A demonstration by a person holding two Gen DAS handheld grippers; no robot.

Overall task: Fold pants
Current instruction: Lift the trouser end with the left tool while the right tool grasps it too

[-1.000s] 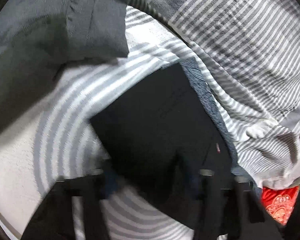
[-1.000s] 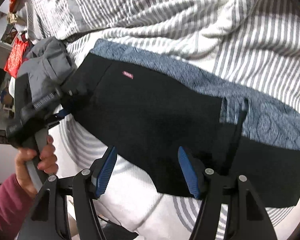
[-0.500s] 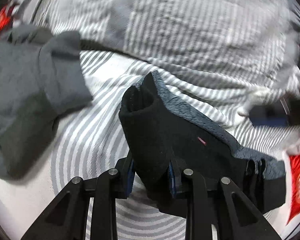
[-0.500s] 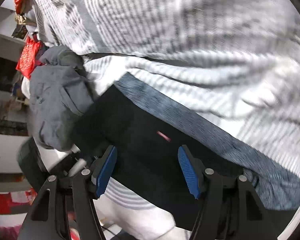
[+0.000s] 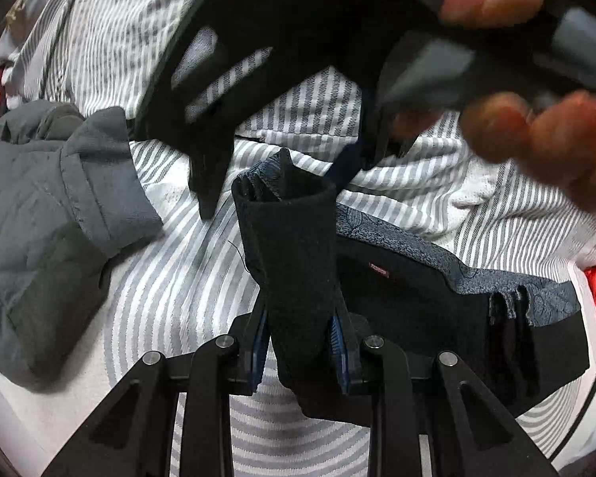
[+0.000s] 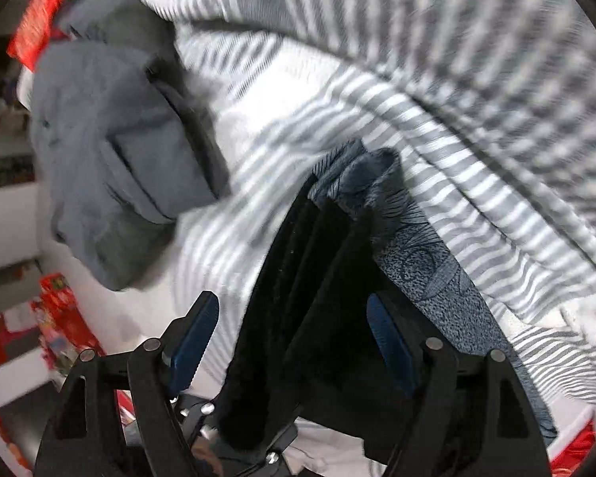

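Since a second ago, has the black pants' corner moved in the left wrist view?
Yes. The black pants lay flat on the striped bedsheet; now their corner stands lifted off it, bunched upright and pinched in the left gripper.

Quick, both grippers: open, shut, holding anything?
Left gripper: shut on a raised fold of the black pants.
Right gripper: jaws opening, pants between them, pads not pressing.

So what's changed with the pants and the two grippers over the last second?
The left gripper closed on a bunched end of the black pants and raised it. The right gripper swung in over that same end, fingers opening, gripping nothing. The grey jacket stayed put.
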